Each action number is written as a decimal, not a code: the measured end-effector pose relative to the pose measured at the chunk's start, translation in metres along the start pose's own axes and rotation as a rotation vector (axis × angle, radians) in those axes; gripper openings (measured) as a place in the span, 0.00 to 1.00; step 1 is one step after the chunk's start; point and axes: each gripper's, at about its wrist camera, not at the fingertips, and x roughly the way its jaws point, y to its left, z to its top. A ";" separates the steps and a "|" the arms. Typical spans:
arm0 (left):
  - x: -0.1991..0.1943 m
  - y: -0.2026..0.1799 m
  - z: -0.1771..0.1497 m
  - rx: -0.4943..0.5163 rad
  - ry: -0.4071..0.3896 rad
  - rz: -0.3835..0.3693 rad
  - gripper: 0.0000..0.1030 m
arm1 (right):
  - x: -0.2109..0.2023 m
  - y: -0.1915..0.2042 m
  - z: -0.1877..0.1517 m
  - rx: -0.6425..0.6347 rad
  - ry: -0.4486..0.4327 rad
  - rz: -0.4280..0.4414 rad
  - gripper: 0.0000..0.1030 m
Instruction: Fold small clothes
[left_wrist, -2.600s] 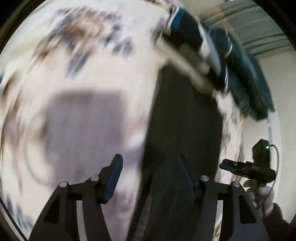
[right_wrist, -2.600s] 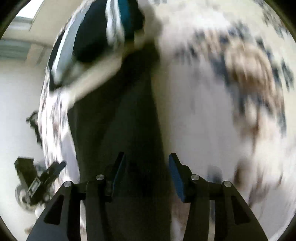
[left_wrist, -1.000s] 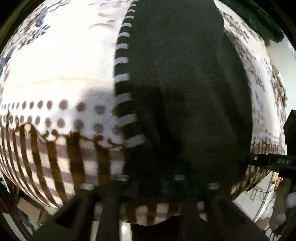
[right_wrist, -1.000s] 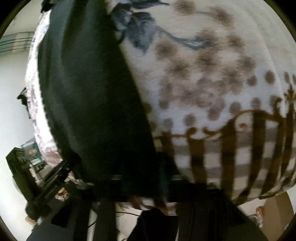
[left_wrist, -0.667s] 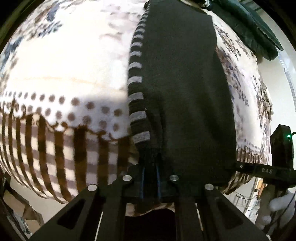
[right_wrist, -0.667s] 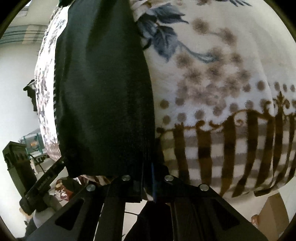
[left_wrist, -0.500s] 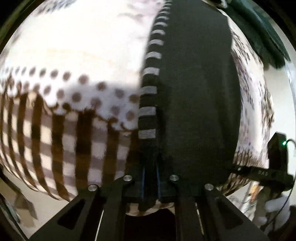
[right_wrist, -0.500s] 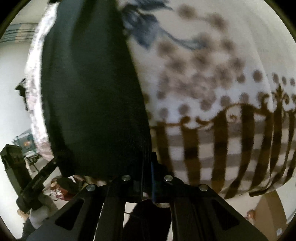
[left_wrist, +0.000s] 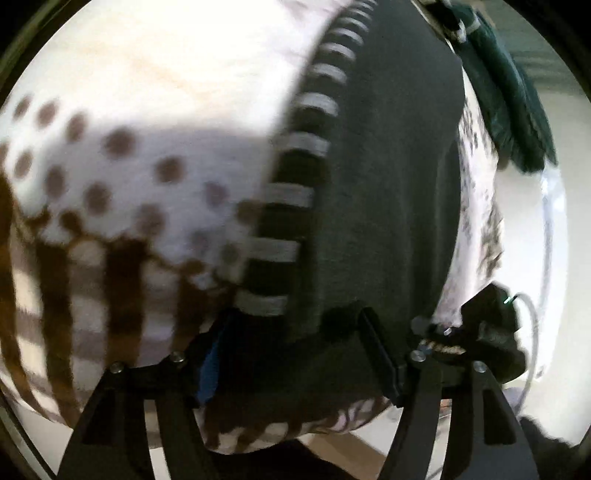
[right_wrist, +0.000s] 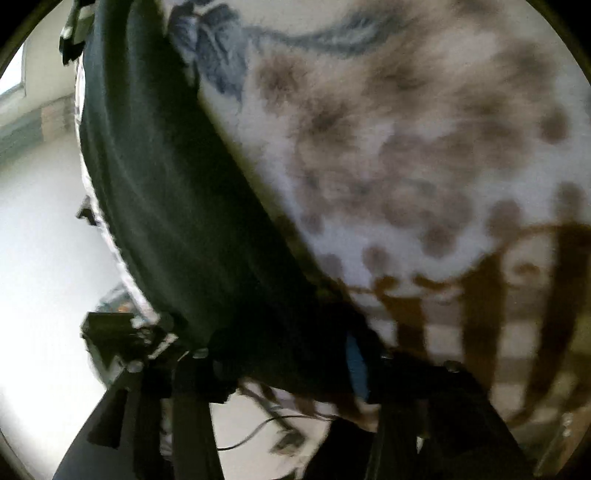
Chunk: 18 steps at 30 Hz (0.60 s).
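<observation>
Left wrist view: left gripper (left_wrist: 291, 350) jaws opening, near hem of dark knit garment with grey-striped edge (left_wrist: 376, 177) between them, unpinched, laid long on spotted fleece blanket (left_wrist: 122, 155). Right gripper (right_wrist: 291, 365) likewise opening. Further folds probably remain.

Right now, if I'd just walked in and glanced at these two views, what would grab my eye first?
Probably the long dark garment with its grey-striped edge, stretched across a fluffy white blanket patterned with brown dots and bars. Its near end lies between the left gripper, whose jaws are opening. In the other view the right gripper, also opening, straddles the same dark cloth, beside a blue leaf print on the blanket.
</observation>
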 end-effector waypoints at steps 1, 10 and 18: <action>-0.001 -0.007 -0.001 0.024 -0.006 0.018 0.43 | 0.002 0.005 0.001 -0.002 0.003 0.008 0.57; -0.049 -0.030 -0.002 0.038 -0.013 0.001 0.07 | -0.017 0.058 -0.021 -0.094 -0.050 0.126 0.12; -0.126 -0.075 0.045 0.005 -0.213 -0.121 0.07 | -0.082 0.128 0.004 -0.155 -0.148 0.303 0.12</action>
